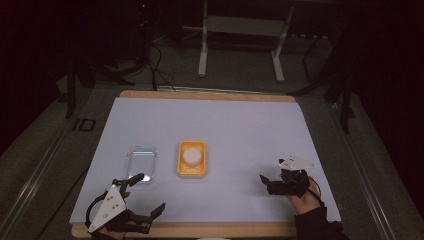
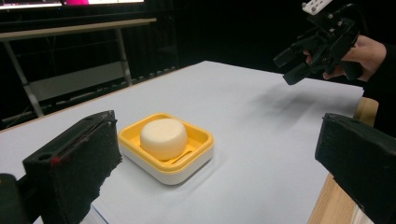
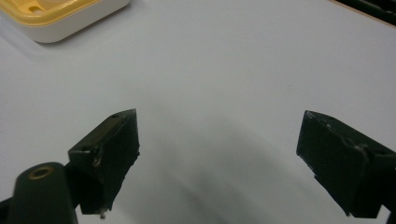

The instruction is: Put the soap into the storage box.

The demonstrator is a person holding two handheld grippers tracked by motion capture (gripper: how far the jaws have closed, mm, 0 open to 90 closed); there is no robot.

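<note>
A yellow soap dish (image 1: 191, 173) with a white base sits mid-table, and a round white soap bar (image 1: 192, 155) lies in it. A clear plastic lid (image 1: 141, 162) lies flat just left of the dish. My left gripper (image 1: 147, 194) is at the front left by the lid, open and holding nothing. In the left gripper view the dish (image 2: 128, 136) and soap (image 2: 163, 137) lie ahead between the wide jaws of the left gripper (image 2: 217, 140). My right gripper (image 1: 266, 183) hovers at the front right, open and holding nothing. It (image 3: 219, 140) sees a corner of the dish (image 3: 70, 16).
A white sheet (image 1: 235, 125) covers the wooden table, whose bare front edge (image 1: 200, 230) runs along the bottom. A white frame stand (image 1: 202, 55) is on the floor beyond the far edge. The right gripper (image 2: 299, 60), held in a hand, hangs above the sheet.
</note>
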